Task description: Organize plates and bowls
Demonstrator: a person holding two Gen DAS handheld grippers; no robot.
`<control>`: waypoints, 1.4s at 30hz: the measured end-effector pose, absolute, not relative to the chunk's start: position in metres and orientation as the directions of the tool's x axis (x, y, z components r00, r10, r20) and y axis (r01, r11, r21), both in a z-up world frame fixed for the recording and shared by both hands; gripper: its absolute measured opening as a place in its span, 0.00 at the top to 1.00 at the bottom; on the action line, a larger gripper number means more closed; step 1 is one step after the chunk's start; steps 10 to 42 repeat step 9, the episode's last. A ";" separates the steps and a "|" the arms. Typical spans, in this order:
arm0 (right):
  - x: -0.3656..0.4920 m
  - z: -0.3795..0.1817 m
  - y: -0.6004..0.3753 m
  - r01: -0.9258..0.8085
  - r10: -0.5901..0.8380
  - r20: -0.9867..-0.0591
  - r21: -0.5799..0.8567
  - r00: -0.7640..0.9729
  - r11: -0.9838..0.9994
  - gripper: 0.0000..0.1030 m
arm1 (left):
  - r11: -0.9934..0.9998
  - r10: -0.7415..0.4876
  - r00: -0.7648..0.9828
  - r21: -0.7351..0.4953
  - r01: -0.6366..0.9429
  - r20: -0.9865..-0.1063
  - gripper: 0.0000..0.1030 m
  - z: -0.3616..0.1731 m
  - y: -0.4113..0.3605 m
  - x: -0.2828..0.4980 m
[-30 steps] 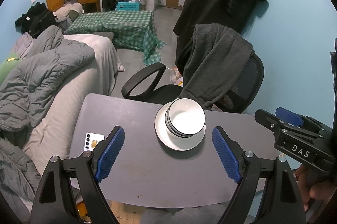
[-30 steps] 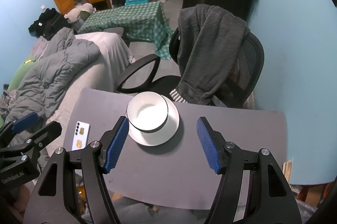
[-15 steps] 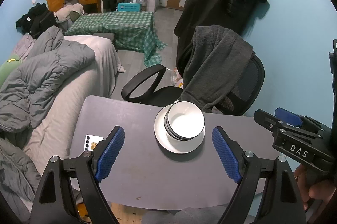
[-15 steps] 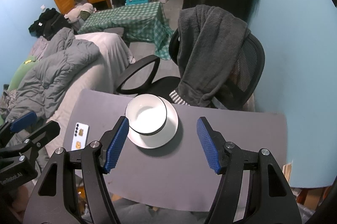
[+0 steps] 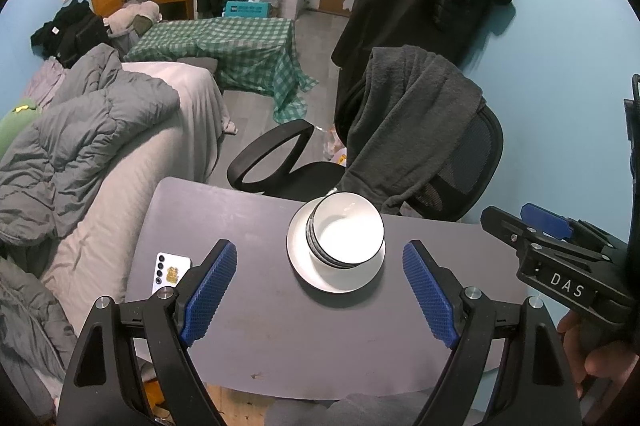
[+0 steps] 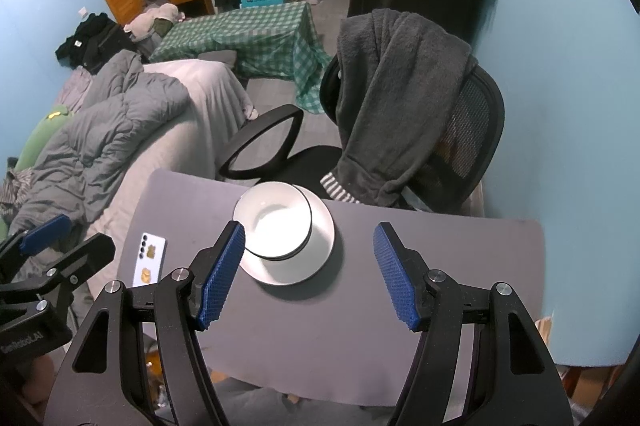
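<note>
A stack of white bowls with dark rims (image 5: 345,232) (image 6: 273,220) sits on a white plate (image 5: 320,276) (image 6: 316,254) near the far edge of the grey table (image 5: 280,326) (image 6: 440,266). My left gripper (image 5: 320,296) hangs above the table's near half, open, with nothing between its blue pads. My right gripper (image 6: 308,274) is open too, well above the table and empty. Each gripper shows at the edge of the other's view, the right one (image 5: 560,258) held by a hand, the left one (image 6: 44,266) at the far left.
A white phone (image 5: 172,272) (image 6: 149,258) lies at the table's left side. A black office chair (image 5: 460,161) (image 6: 472,129) draped with a grey robe stands behind the table. A bed with a grey duvet (image 5: 80,145) runs along the left.
The bowls and plate sit slightly higher in both views than a second ago, a small shift of the cameras. Both grippers' jaws stand unchanged.
</note>
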State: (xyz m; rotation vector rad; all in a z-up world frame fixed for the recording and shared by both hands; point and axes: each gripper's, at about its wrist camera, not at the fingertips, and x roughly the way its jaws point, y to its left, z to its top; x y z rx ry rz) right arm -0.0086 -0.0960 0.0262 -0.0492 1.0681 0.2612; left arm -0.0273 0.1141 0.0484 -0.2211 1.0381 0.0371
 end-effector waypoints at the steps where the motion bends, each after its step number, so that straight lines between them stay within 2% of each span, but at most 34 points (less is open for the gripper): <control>1: -0.009 0.026 -0.096 -0.236 0.188 -0.871 0.086 0.454 0.968 0.36 | 0.977 -0.074 0.511 -0.166 -0.136 -0.857 0.16 0.048 0.113 -0.027; 42: -0.008 0.026 -0.096 -0.233 0.188 -0.872 0.088 0.452 0.968 0.36 | 0.979 -0.062 0.507 -0.152 -0.138 -0.860 0.16 0.049 0.108 -0.023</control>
